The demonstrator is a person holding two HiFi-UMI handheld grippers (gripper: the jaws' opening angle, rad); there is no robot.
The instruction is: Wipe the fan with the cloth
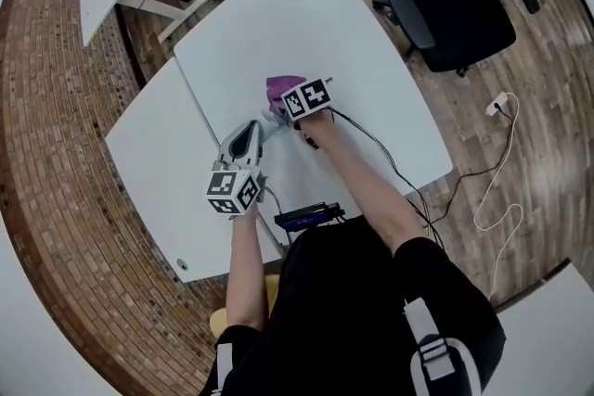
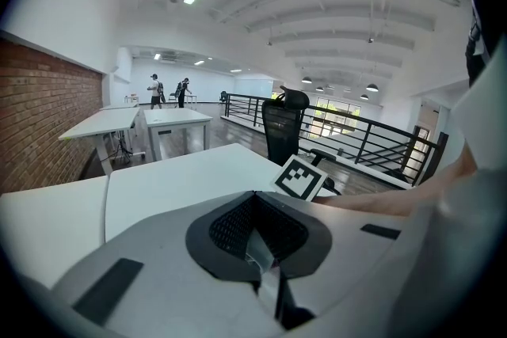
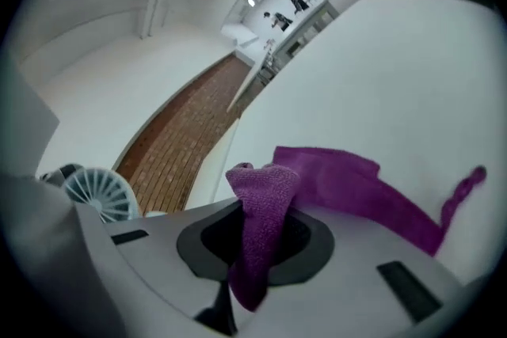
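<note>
A small white fan (image 1: 273, 115) stands on the white table (image 1: 306, 23) between my two grippers. Its bladed face (image 3: 99, 194) shows at the left of the right gripper view. My left gripper (image 1: 261, 127) reaches it from the near side. Its jaws (image 2: 265, 269) are shut on a thin pale piece that seems to belong to the fan. My right gripper (image 1: 283, 103) is just beyond the fan, shut (image 3: 242, 249) on a fold of the purple cloth (image 3: 341, 186). The rest of the cloth (image 1: 283, 88) trails over the table behind it.
A black cable (image 1: 371, 144) runs across the table to a dark device (image 1: 306, 216) at its near edge. A second table (image 1: 158, 153) butts against the left side. A black office chair (image 1: 445, 0) stands at the far right, and a power strip (image 1: 498, 104) lies on the floor.
</note>
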